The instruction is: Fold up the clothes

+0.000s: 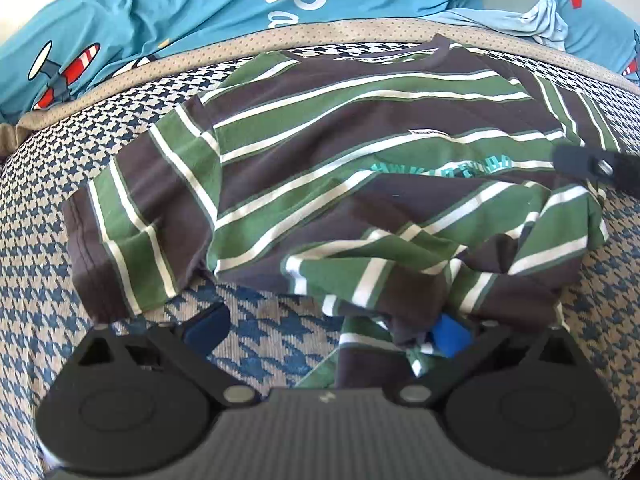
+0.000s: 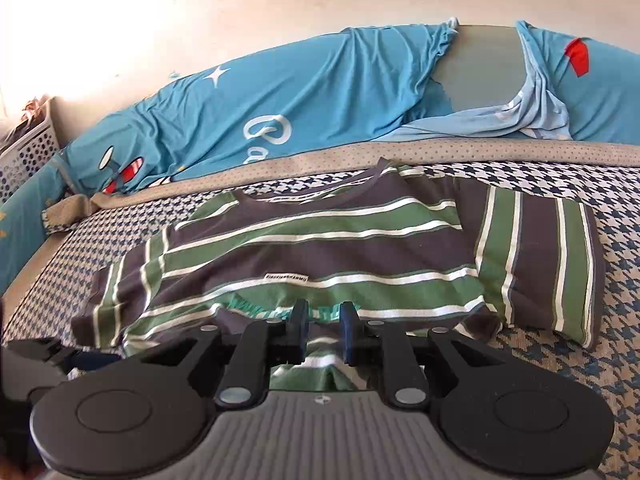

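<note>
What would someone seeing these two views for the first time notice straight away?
A green, brown and white striped T-shirt lies spread across the houndstooth bed cover, its near hem bunched up. Behind it, along the wall, runs bright blue bedding printed with cartoon planes. The right hand-held gripper is nearly closed at the shirt's lower edge, while the left hand-held gripper stands wide open with bunched hem fabric at one finger.

the left tongs (image 1: 328, 332) point steeply downward with their jaws spread wide; one blue pad shows bare at the left, the other is partly hidden at the right. the right tongs (image 2: 323, 334) tilt down less steeply, their jaws drawn close with only a narrow gap between the blue pads (image 2: 349, 330). the right tongs' tip also shows at the right edge of the left wrist view.
</note>
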